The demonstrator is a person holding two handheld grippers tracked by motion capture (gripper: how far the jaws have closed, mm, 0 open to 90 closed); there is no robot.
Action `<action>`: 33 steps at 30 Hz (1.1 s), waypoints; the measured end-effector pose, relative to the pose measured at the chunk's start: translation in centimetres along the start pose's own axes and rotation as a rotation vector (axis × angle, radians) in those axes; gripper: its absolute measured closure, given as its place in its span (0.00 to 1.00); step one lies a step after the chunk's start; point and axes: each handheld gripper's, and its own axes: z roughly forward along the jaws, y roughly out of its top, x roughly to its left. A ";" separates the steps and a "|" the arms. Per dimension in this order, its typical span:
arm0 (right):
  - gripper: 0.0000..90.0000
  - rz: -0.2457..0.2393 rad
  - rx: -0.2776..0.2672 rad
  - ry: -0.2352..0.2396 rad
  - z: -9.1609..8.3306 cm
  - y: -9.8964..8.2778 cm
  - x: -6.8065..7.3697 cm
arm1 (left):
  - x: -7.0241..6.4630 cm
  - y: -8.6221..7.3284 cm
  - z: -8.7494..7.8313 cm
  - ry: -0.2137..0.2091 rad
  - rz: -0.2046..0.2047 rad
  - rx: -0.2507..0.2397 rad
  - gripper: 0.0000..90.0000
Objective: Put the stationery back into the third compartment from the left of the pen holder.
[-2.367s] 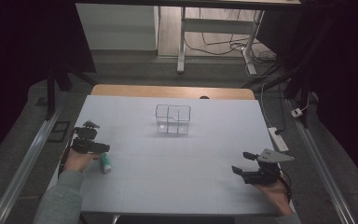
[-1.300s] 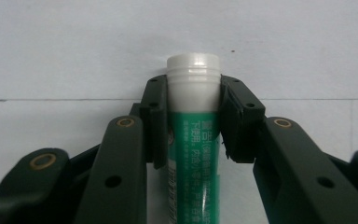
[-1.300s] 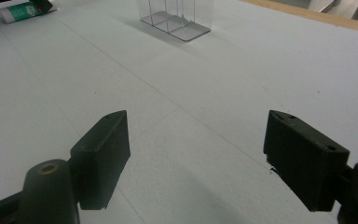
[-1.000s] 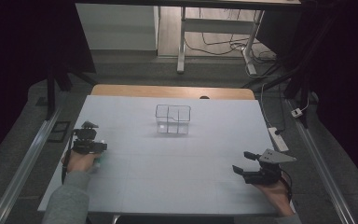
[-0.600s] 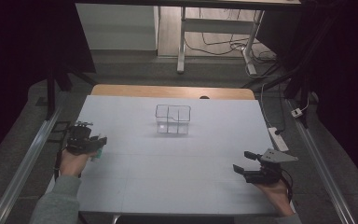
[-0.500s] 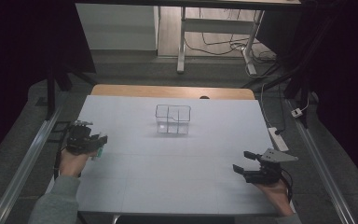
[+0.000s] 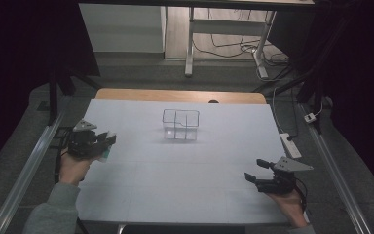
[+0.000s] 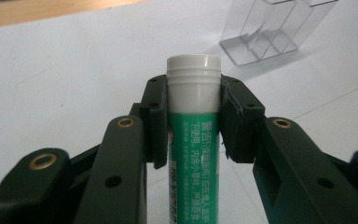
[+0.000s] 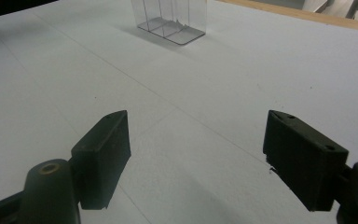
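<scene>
Left gripper [image 8: 193,116] clamps a green-and-white tube [image 8: 193,140] just below its white cap [image 8: 194,70]; both pads press the tube's sides. In the left gripper view the tube's long axis runs along the jaws, cap end pointing away from the hand, toward the clear divided box [image 8: 275,28] farther off on the table. High view: left gripper [image 7: 108,144] sits at the table's left edge, a bit of green tube [image 7: 106,155] showing at its tips, which point right.

Right gripper [image 9: 200,158], jaws wide apart, nothing between them, over bare white table [image 9: 205,84] near the right front [image 7: 258,176].

Clear box [image 7: 180,125] stands mid-table, well apart from both grippers; white surface between lies unobstructed.
</scene>
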 end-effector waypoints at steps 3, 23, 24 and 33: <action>0.25 0.000 0.006 -0.002 -0.1 -0.1 0.0 | -0.2 0.2 0.0 -0.016 0.021 -0.021 0.72; 0.25 -0.029 0.040 -0.009 0.6 -0.3 0.1 | -0.9 3.5 0.6 -0.125 0.096 -0.192 0.72; 0.25 -0.029 0.046 -0.013 0.6 -0.3 0.1 | -1.0 3.6 0.7 -0.135 0.097 -0.200 0.72; 0.25 -0.017 0.041 -0.017 0.7 -0.4 0.0 | -1.7 4.8 2.4 -0.208 0.118 -0.224 0.72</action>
